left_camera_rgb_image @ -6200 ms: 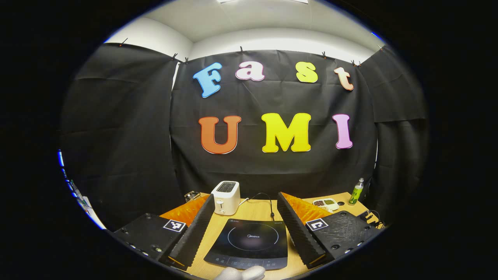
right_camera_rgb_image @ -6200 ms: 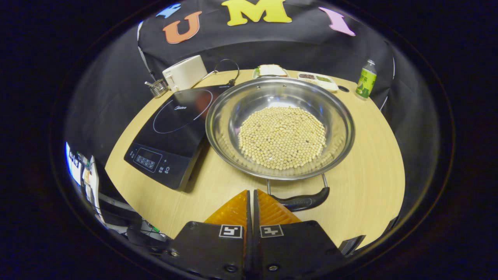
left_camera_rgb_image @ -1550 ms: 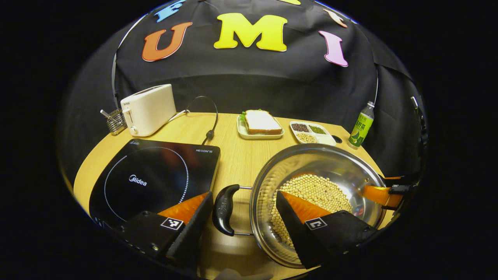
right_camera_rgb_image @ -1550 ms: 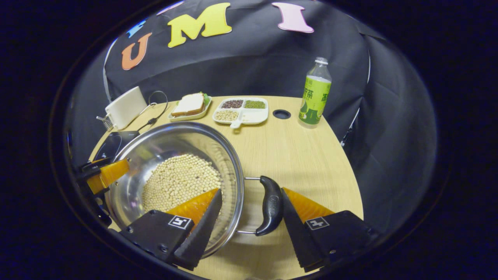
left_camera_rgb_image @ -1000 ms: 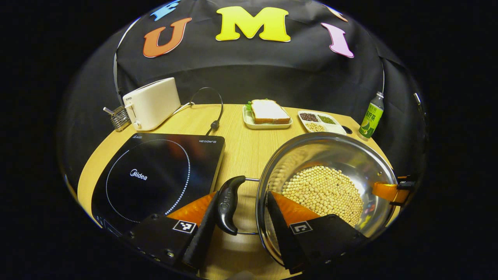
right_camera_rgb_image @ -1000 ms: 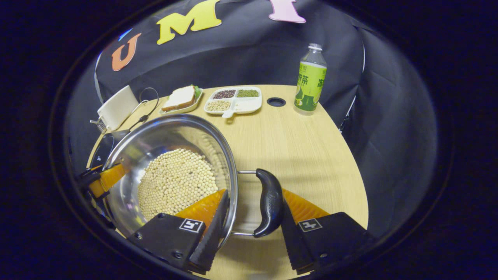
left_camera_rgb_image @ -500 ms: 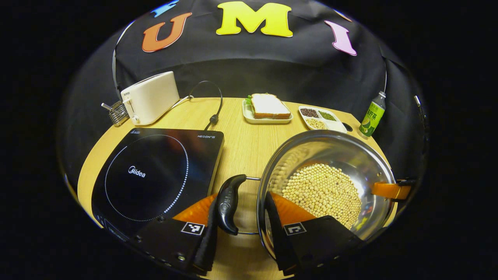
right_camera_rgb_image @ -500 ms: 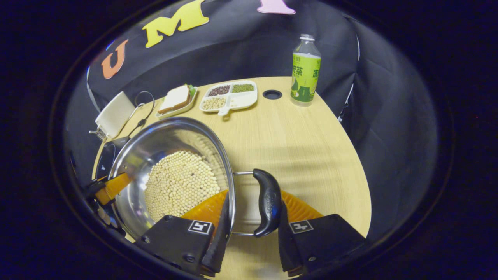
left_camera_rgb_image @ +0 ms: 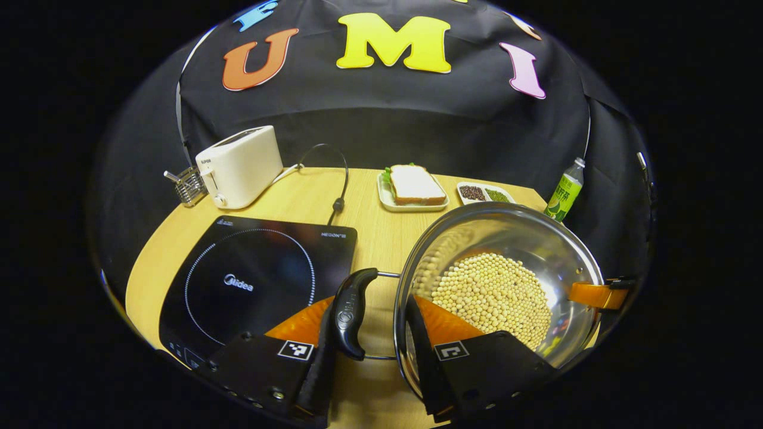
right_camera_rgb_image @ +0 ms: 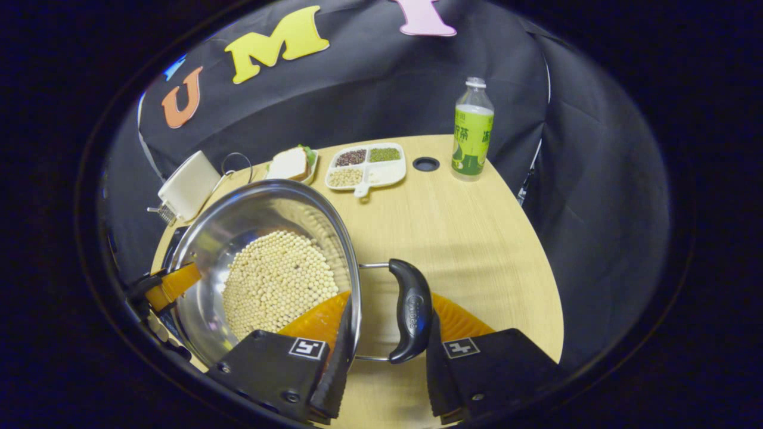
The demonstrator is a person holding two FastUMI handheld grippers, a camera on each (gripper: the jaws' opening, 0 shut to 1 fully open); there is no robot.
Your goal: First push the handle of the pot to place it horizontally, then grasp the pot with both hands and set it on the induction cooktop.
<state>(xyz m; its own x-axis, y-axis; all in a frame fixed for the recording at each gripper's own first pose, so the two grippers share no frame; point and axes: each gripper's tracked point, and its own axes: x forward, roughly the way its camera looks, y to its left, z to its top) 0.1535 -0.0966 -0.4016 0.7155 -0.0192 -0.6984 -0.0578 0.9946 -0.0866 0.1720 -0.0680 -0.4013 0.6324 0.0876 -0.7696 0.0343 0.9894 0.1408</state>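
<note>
Beside the induction cooktop (left_camera_rgb_image: pixel 256 280), both tongs (left_camera_rgb_image: pixel 369 351) (right_camera_rgb_image: pixel 384 351) apparently clench the pot (left_camera_rgb_image: pixel 501 286) by its handles (left_camera_rgb_image: pixel 350 311) (right_camera_rgb_image: pixel 410 308); lift evenly, keeping soybeans (left_camera_rgb_image: pixel 492 298) level.

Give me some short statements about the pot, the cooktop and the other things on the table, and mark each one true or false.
1. The pot holds pale round beans. True.
2. The pot stands on the induction cooktop. False: it is beside the cooktop, to the right in the left gripper view.
3. A sandwich lies on a small tray. True.
4. The green bottle lies on its side. False: it stands upright.
5. The left gripper has its jaws on either side of a black pot handle. True.
</note>
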